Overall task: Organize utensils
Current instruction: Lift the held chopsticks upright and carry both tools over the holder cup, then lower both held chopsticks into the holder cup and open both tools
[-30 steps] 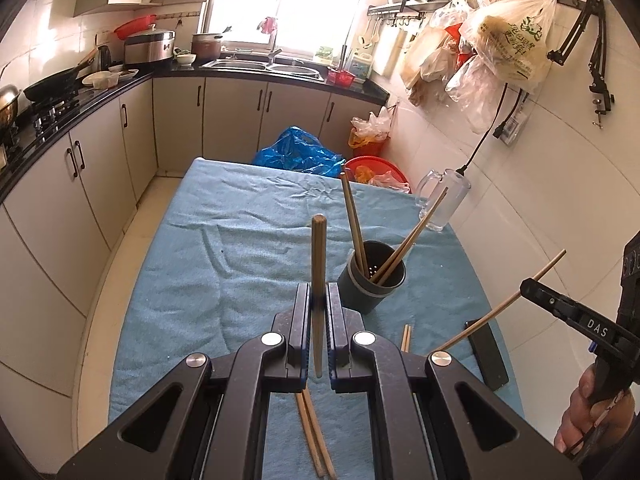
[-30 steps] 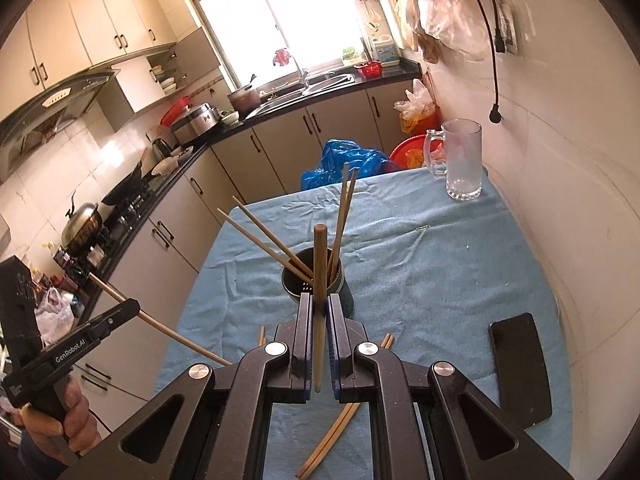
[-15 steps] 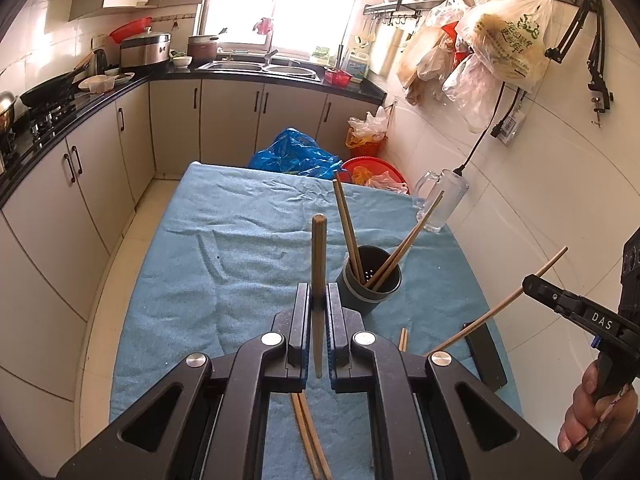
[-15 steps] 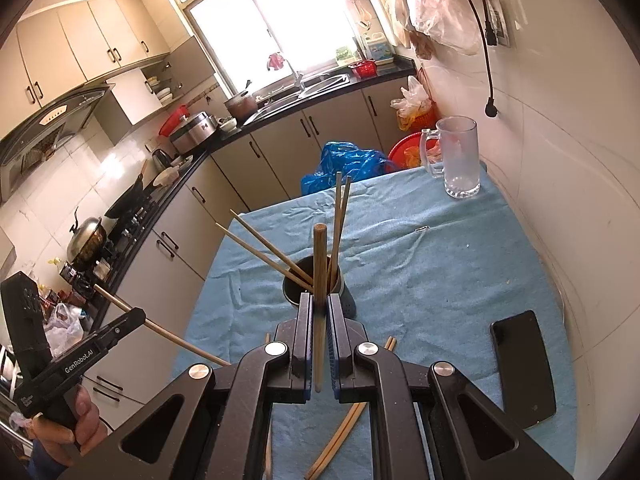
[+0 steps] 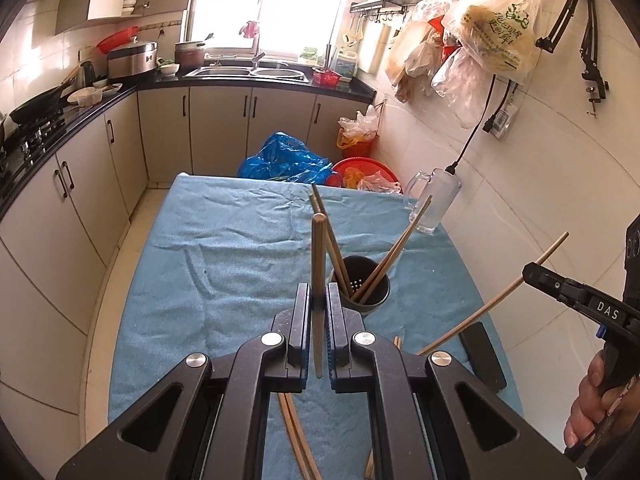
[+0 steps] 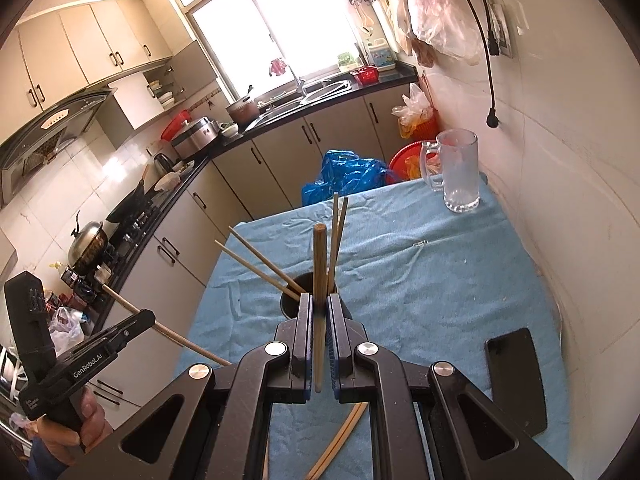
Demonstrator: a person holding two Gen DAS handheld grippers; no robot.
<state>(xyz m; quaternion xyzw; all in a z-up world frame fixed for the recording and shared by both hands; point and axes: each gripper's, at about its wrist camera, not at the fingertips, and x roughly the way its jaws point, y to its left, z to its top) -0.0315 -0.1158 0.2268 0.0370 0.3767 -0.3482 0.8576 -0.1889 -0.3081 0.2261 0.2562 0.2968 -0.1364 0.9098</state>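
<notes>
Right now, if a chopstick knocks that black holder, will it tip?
Possibly. The black holder is narrow and stands on soft, wrinkled blue cloth. Its four chopsticks lean outward above the rim, adding leverage. It looks light; a sideways nudge might slide or topple it.

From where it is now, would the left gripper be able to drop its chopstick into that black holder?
Probably yes. The left gripper is shut on a chopstick, and the black holder stands just ahead of it on the blue cloth with nothing between. Four chopsticks already lean inside, but the mouth looks roomy.

Left tool (image 5: 318, 320) clamped on upright chopstick (image 5: 317, 264), black holder (image 5: 366, 292) just beyond, blue cloth (image 5: 224, 248) beneath
</notes>
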